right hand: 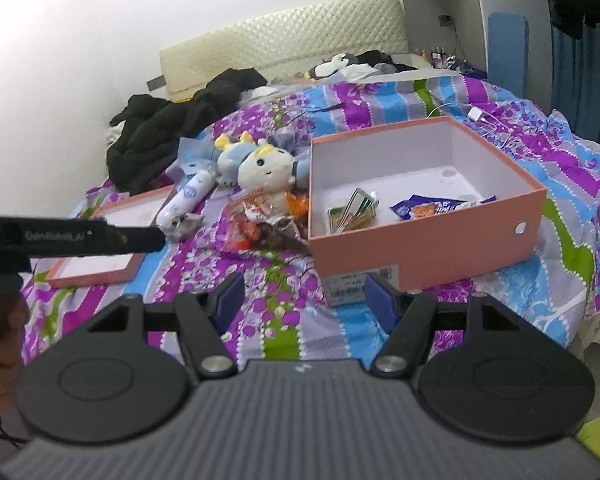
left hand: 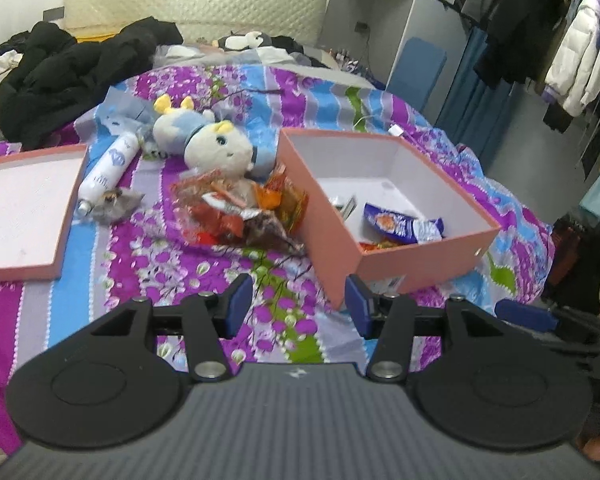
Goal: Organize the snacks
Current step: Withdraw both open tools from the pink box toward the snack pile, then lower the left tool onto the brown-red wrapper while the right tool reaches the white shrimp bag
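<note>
A pink open box rests on the purple flowered bedspread. Inside lie a blue snack packet and a green and white packet. A heap of orange and red snack packets sits just left of the box. My left gripper hovers open over the bedspread, short of the heap and the box corner, nothing between its blue pads. My right gripper is open too, in front of the box's near wall, empty. The left gripper's black body shows at the left of the right wrist view.
The pink box lid lies upside down at the left. A plush doll and a white bottle lie behind the heap. Black clothes are piled at the back, a clothes rack at right.
</note>
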The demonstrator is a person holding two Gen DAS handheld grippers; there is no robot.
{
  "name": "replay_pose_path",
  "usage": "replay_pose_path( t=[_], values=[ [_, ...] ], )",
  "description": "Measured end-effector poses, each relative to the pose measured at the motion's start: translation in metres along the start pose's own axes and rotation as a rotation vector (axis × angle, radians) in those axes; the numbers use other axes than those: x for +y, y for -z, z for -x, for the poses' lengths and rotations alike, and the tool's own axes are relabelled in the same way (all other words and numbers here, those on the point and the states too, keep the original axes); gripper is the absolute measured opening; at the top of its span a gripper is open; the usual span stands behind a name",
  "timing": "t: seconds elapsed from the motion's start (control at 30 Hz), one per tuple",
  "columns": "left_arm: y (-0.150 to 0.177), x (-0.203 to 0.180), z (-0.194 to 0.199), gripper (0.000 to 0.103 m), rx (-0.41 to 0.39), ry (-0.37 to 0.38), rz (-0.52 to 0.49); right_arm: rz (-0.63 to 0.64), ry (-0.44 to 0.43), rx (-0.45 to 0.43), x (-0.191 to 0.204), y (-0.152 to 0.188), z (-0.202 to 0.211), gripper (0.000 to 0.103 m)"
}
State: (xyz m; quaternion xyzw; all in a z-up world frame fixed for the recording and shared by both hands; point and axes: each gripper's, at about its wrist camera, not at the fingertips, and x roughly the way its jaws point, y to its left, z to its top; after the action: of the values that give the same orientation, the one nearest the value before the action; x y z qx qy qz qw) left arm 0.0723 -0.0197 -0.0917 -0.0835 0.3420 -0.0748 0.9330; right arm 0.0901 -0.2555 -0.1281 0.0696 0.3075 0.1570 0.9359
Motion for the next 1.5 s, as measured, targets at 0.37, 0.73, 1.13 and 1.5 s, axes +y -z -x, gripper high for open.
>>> replay_pose_path(
  t=[0.37, 0.73, 1.13, 1.5],
  values=[
    [0.004, 0.032, -0.017, 0.060, 0.005, -0.035, 0.059, 0.068, -0.008, -0.007, 0.019, 0.002, -0.026, 0.068],
    [-0.006, 0.066, -0.044, 0.063, 0.009, -0.075, 0.060, 0.127, -0.021, -0.016, 0.044, -0.002, -0.058, 0.068],
    [-0.023, 0.120, -0.083, 0.071, 0.018, -0.090, 0.105, 0.232, -0.048, -0.015, 0.087, -0.003, -0.102, 0.067],
    [-0.054, 0.175, -0.168, 0.071, 0.079, -0.051, 0.174, 0.358, 0.018, 0.015, 0.105, -0.014, -0.188, 0.065]
  ],
)
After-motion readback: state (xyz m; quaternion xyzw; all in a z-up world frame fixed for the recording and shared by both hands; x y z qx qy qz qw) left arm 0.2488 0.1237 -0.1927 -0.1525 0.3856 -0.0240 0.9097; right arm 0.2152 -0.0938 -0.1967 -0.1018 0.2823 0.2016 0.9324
